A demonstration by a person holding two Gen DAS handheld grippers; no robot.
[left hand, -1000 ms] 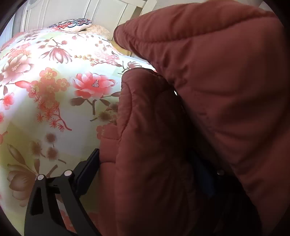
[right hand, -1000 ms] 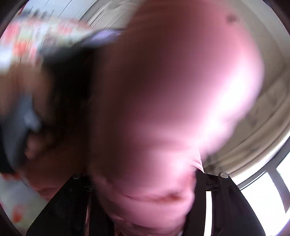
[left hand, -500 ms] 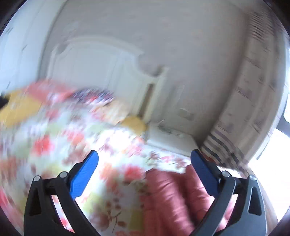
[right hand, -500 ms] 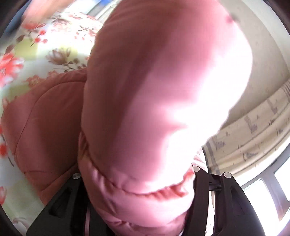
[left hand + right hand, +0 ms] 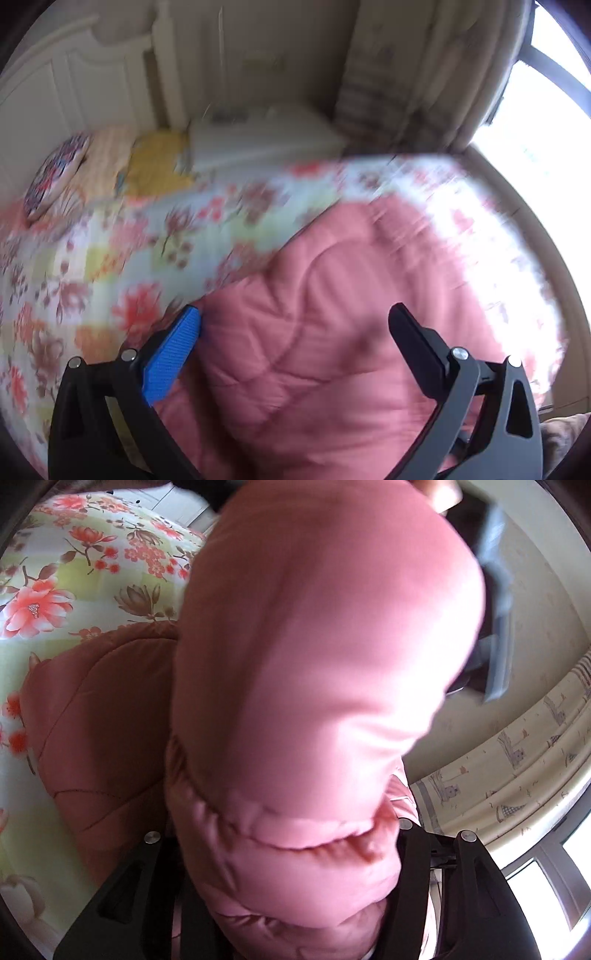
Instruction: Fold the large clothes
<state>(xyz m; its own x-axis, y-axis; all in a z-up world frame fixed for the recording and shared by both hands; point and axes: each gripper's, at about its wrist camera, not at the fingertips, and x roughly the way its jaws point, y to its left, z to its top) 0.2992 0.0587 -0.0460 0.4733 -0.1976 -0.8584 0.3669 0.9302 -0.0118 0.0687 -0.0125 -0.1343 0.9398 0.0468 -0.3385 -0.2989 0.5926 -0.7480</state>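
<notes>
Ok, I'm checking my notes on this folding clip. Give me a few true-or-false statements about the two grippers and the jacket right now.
1. The left gripper is open. True.
2. The right gripper is empty. False: pink jacket is bunched between its fingers.
3. Part of the jacket lies on a floral bedspread. True.
4. The jacket is blue. False: it is pink, quilted.
5. The left gripper's fingers clamp the jacket. False: they stand wide apart over it.

Quilted jacket (image 5: pixel 332 332) on the bedspread (image 5: pixel 110 266) — pillow (image 5: pixel 55 173) behind, by the headboard (image 5: pixel 74 85)
</notes>
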